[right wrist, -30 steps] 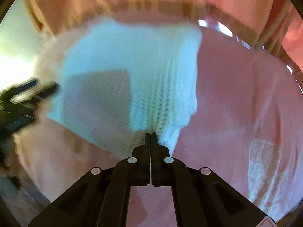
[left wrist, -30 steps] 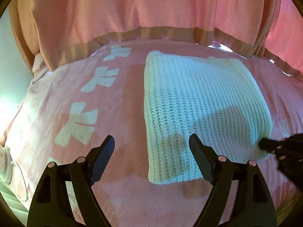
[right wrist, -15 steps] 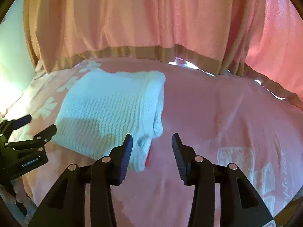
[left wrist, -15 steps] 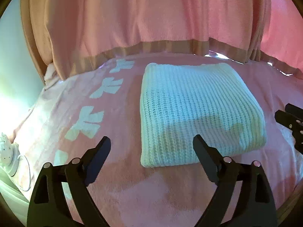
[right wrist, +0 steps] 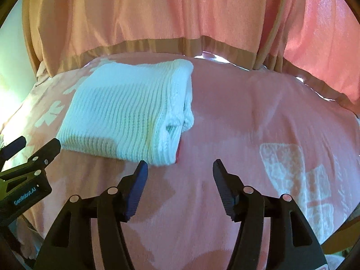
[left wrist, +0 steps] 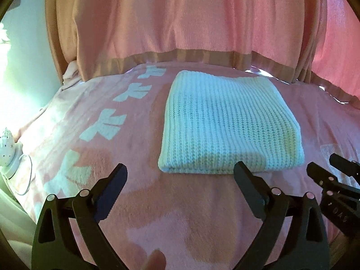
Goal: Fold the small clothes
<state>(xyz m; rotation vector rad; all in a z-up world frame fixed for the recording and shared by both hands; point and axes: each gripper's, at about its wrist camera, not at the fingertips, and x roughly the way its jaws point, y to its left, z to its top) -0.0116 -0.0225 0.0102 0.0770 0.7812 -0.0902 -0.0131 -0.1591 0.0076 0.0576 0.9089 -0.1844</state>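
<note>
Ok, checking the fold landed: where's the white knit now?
The white knit lies folded on the pink blanket, centre in the left wrist view, right of the white bow prints, before the curtain.

**Folded knit lies free between parted grippers**

A white knitted garment (left wrist: 227,123), folded into a neat rectangle, lies flat on a pink blanket (left wrist: 180,225) patterned with pale bow shapes. The left gripper (left wrist: 180,175) hangs just short of the garment's near edge, its jaws opening wide with only blanket between them. At the right edge the right gripper (left wrist: 324,168) pokes in, apart from the cloth. Pink curtains (left wrist: 180,18) hang behind. A small white object (left wrist: 9,144), perhaps a lamp, sits far left.
</note>
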